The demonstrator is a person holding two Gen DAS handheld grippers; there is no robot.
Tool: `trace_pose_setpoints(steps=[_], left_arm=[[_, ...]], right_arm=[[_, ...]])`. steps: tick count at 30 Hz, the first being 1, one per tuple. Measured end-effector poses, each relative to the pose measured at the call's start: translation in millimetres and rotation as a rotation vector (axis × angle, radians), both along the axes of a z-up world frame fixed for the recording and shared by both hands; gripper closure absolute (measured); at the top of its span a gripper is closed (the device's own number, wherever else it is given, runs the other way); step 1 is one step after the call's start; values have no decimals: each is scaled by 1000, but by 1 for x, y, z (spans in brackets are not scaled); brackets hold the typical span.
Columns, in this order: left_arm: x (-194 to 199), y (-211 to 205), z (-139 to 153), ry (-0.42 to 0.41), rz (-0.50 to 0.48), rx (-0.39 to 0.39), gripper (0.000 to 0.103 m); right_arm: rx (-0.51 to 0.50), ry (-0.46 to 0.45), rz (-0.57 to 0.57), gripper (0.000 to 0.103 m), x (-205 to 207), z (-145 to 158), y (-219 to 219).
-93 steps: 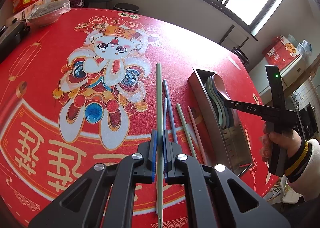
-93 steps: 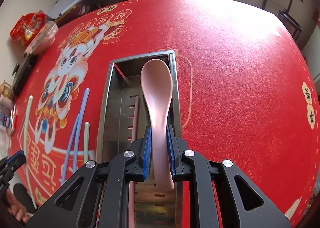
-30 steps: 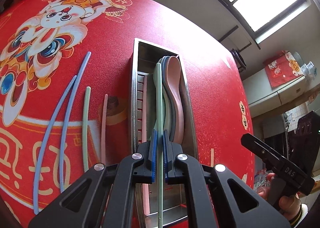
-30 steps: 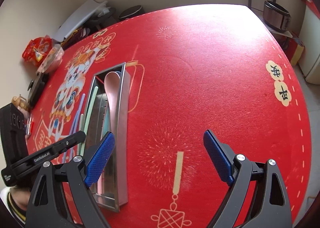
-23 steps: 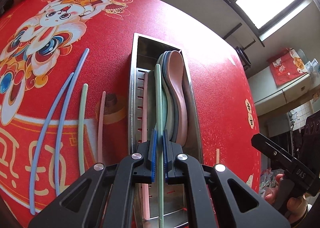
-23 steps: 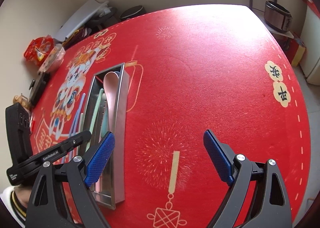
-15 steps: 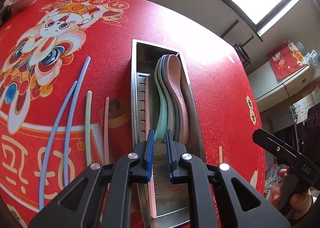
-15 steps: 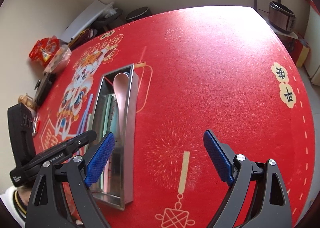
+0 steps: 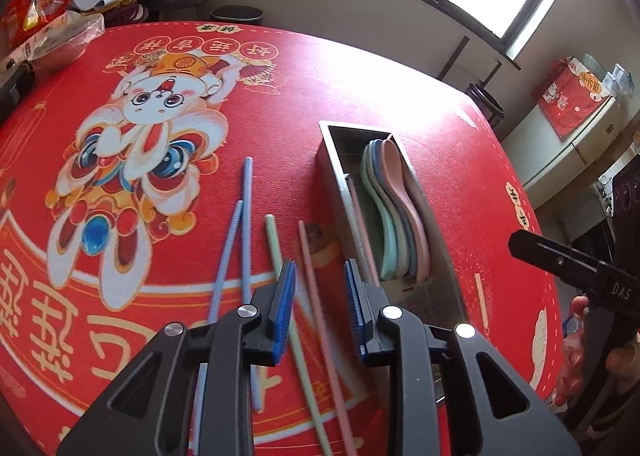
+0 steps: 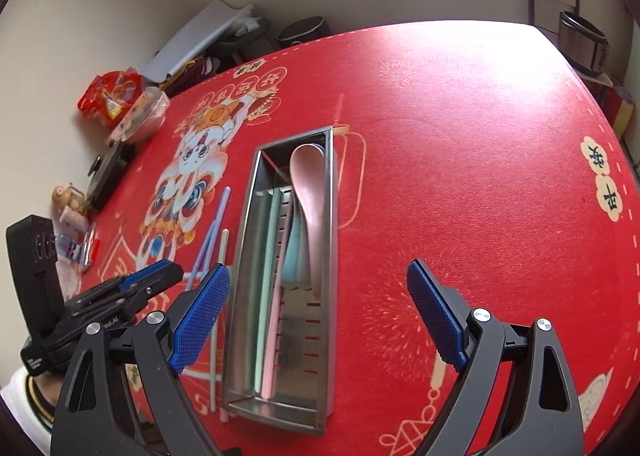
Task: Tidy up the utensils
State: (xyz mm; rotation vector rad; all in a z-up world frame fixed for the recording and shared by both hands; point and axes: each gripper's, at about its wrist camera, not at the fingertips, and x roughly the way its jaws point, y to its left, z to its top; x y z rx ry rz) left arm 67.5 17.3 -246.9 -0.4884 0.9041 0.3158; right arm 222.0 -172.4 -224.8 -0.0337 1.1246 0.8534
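A steel utensil tray [image 9: 331,172] [image 10: 276,416] lies on the red printed tablecloth [image 9: 280,104]. In it are stacked spoons [image 9: 394,212], the pink spoon [image 10: 310,192] on top, with a green chopstick [image 10: 266,276] and a pink chopstick [image 10: 276,320] beside them. Left of the tray, two blue chopsticks [image 9: 247,216], a green one [image 9: 276,244] and a pink one [image 9: 310,260] lie loose. My left gripper [image 9: 320,310] [image 10: 148,280] hovers over the loose pink one, its jaws opening, holding nothing. My right gripper [image 10: 318,314] [image 9: 560,260] stands wide open above the tray's near end, empty.
A red snack bag [image 9: 32,4], a plastic-wrapped bowl [image 9: 60,44] and a black device [image 9: 12,84] crowd the cloth's far left edge. A person's hand [image 9: 576,336] holds the right gripper past the table's right edge. A dark pot [image 10: 584,44] stands beyond the far right corner.
My left gripper let the green chopstick go into the tray, opened its jaws and drew away to the left over the loose chopsticks. The right gripper stayed open and drifted a little toward the tray.
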Motion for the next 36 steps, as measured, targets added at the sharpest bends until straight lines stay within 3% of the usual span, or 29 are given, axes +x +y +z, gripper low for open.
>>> trace_pose_setpoints(steps=[10, 17, 36], left_arm=[[-34, 21, -32, 139, -109, 47, 78], [-40, 32, -55, 207, -147, 53, 79], [-28, 25, -62, 198, -203, 144, 79]], right_arm=[[21, 30, -90, 15, -16, -5, 19], [0, 49, -80, 15, -37, -6, 35], [-75, 29, -146, 15, -47, -9, 29]])
